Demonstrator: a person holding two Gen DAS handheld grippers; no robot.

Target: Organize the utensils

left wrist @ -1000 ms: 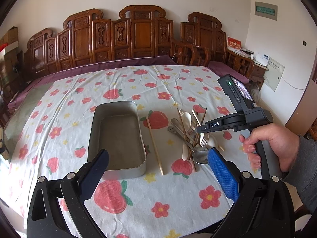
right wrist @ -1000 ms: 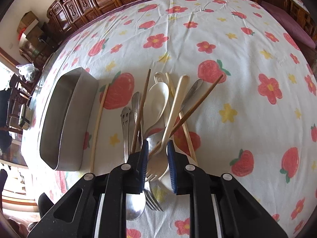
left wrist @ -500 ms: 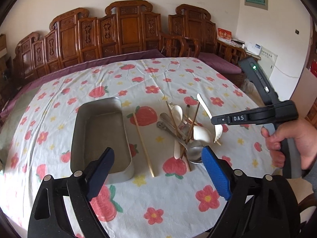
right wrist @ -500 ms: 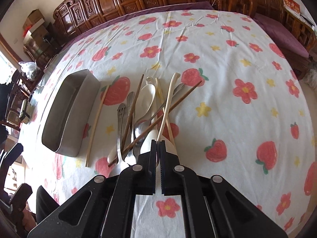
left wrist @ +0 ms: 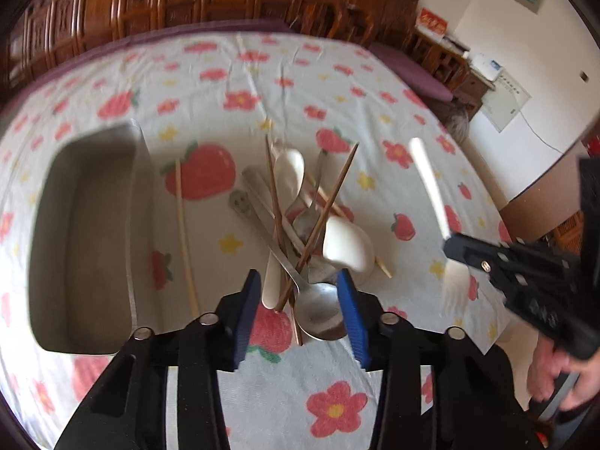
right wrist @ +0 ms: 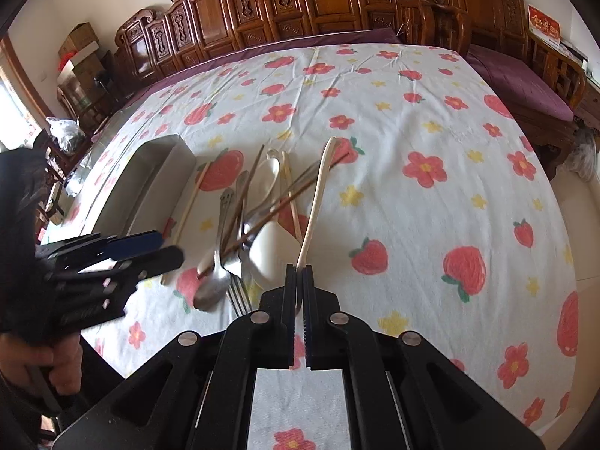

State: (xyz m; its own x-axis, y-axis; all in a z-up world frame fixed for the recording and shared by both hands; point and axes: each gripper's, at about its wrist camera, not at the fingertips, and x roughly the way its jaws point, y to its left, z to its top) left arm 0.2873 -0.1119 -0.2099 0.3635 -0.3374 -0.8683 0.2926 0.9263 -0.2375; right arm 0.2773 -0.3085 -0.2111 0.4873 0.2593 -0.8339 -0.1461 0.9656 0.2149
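A pile of utensils (left wrist: 300,221) lies on the flowered tablecloth: steel spoons, a fork, white ceramic spoons and brown chopsticks. A steel tray (left wrist: 86,236) sits left of it, with one pale chopstick (left wrist: 185,240) between. My left gripper (left wrist: 300,311) is open and low, its blue pads either side of a steel spoon's bowl (left wrist: 318,311). My right gripper (right wrist: 299,281) is shut on a cream long-handled spoon (right wrist: 317,202) and holds it lifted above the cloth, right of the pile (right wrist: 247,225). The right gripper also shows in the left wrist view (left wrist: 461,247).
Carved wooden chairs (right wrist: 300,7) line the far side of the table. The tablecloth (right wrist: 431,150) stretches bare to the right of the pile. The steel tray (right wrist: 150,187) holds nothing that I can see.
My right gripper has shut on the cream spoon and lifted it off the pile. My left gripper has moved forward and down to the pile and narrowed around the steel spoon's bowl.
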